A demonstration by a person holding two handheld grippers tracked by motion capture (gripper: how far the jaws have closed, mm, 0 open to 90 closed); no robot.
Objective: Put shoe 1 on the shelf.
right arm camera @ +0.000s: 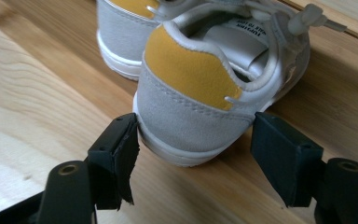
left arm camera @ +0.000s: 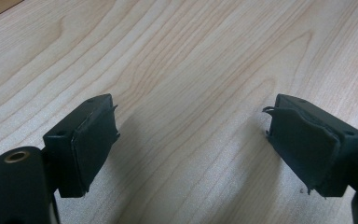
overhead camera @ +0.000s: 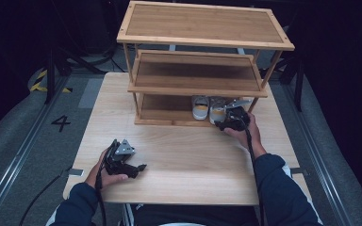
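With its jaws open astride the heel of the right-hand sneaker at the front edge of the rack's bottom shelf, the right gripper could pinch only the soft collar and drop it, while the left gripper idles open above the table.

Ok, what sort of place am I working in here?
Probably a lab or recording setup, not a home: a pale wooden table stands on grey floor with floor rails and a painted number 4, dark all around, with a bamboo shoe rack holding small shoes.
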